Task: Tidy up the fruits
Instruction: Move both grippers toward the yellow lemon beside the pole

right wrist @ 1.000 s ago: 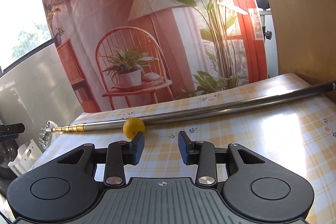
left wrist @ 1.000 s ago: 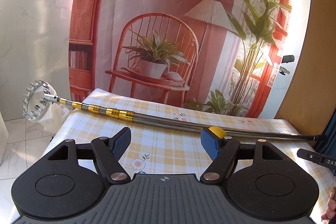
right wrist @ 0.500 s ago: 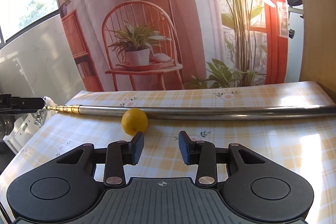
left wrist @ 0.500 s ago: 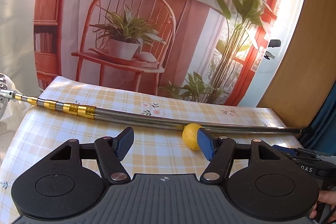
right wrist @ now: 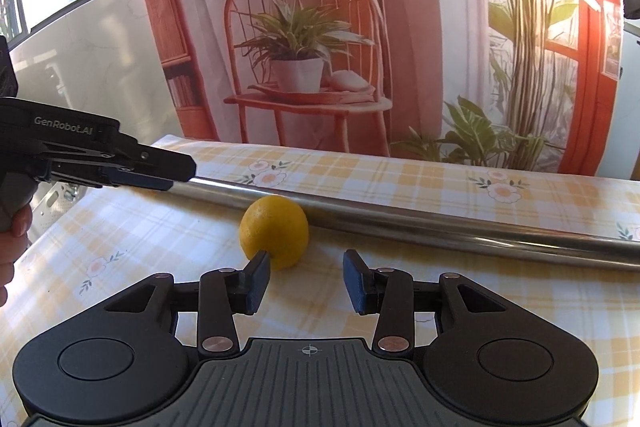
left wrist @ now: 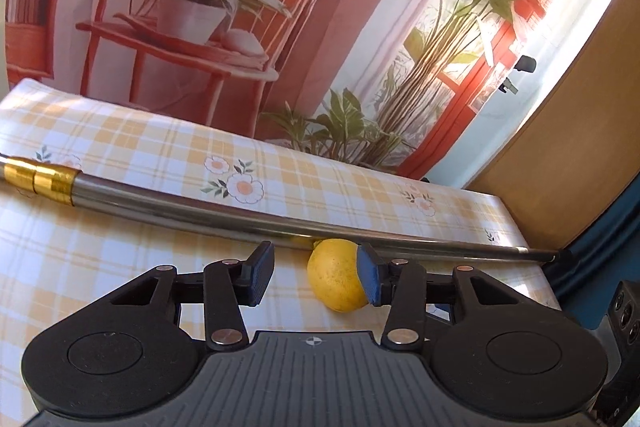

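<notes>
Facing a lemon (left wrist: 336,275) against a metal pole (left wrist: 200,213), both my grippers open: left gripper (left wrist: 316,277) nearer (lemon toward its right finger), right gripper (right wrist: 306,281) empty.

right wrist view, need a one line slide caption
Open right gripper faces a yellow lemon resting against a metal pole on the checked tablecloth.

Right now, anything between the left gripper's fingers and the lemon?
Nothing visible. The left gripper is open, and the lemon lies on the checked tablecloth between its fingers, close against the right-hand one. The metal pole lies just behind the lemon, not in front of it.
</notes>
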{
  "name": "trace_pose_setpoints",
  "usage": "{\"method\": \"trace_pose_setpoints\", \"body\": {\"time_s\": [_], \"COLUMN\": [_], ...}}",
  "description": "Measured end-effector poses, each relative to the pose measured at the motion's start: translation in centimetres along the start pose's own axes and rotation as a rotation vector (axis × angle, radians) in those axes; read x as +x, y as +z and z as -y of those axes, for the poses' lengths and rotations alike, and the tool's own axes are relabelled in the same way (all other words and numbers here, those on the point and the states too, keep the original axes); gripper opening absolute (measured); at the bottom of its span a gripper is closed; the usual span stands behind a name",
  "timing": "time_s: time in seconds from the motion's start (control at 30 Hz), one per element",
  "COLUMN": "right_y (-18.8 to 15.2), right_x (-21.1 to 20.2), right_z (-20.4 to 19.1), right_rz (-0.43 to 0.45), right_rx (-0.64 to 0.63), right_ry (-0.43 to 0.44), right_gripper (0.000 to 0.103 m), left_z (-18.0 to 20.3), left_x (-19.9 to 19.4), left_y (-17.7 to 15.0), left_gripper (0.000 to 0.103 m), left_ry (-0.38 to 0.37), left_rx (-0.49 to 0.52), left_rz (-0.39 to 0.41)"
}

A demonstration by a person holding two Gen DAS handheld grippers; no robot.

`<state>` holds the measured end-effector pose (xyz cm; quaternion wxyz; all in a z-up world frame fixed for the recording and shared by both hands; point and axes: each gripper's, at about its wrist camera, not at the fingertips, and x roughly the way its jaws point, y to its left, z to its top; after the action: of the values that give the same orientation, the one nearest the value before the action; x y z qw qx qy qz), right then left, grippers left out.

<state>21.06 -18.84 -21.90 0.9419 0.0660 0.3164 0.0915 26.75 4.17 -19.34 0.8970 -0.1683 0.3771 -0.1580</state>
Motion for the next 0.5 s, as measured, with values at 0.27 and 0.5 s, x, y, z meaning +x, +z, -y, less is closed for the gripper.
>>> {"method": "trace_pose_setpoints", "body": {"time_s": [0.27,0.5], "right_y": [0.0,-0.3], "right_x": [2.9,3.8], "right_z": [-0.9,-0.9], "right_rz": [-0.019,-0.019], "right_rx": [-0.059,-0.05], "right_ry": [0.039,0.063], "right_gripper": [0.047,0.047], "left_z": [-0.9,-0.9], "left_x": [3.7,5.7], "left_y": [-0.1,0.2], "left_gripper": [0.046,0.047], "left_ry": [-0.076,-0.086], "left_rx": [-0.115,-0.146], "left_rz": [-0.026,-0.042]}}
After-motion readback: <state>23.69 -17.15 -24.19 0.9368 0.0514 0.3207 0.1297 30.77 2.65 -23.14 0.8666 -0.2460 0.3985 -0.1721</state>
